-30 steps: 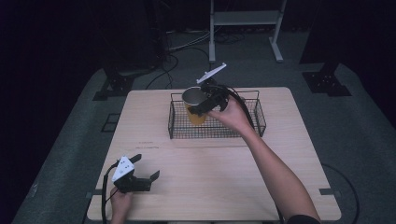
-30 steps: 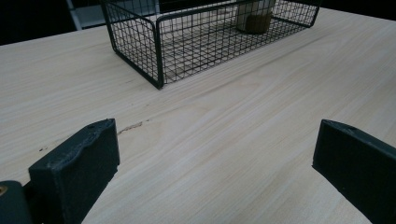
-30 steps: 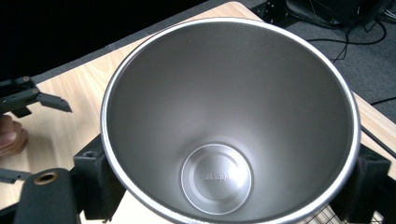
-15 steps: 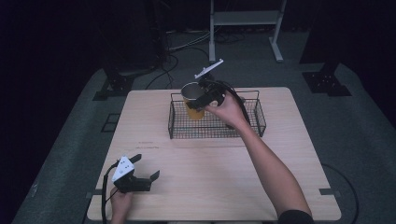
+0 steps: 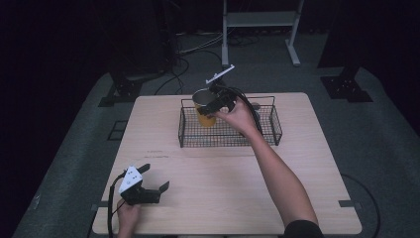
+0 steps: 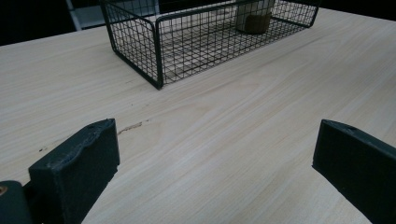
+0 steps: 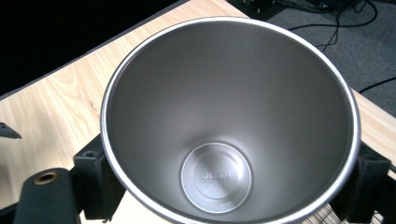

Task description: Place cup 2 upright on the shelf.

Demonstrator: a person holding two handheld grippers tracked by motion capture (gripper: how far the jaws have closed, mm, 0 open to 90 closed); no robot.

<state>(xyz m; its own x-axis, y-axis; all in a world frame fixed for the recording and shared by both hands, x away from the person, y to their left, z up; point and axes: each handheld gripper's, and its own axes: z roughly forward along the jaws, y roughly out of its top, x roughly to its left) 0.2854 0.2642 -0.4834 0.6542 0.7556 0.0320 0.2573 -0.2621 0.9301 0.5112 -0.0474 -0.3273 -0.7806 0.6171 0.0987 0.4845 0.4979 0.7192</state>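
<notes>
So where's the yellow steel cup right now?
In the high view, the yellow steel cup sits clamped in the right gripper, above the left end of the black wire basket.

A pale wooden table (image 5: 297, 198) stands in the middle of a dark room, its grain running left to right. Grey carpet (image 5: 386, 148) covers the floor around it. Beyond the far edge, black cables (image 5: 183, 49) lie tangled on the floor, and a white metal stand (image 5: 257, 20) with two legs rises behind them. Black floor brackets (image 5: 345, 82) sit at the far right and far left. The walls are lost in darkness; light falls mainly on the tabletop.
</notes>
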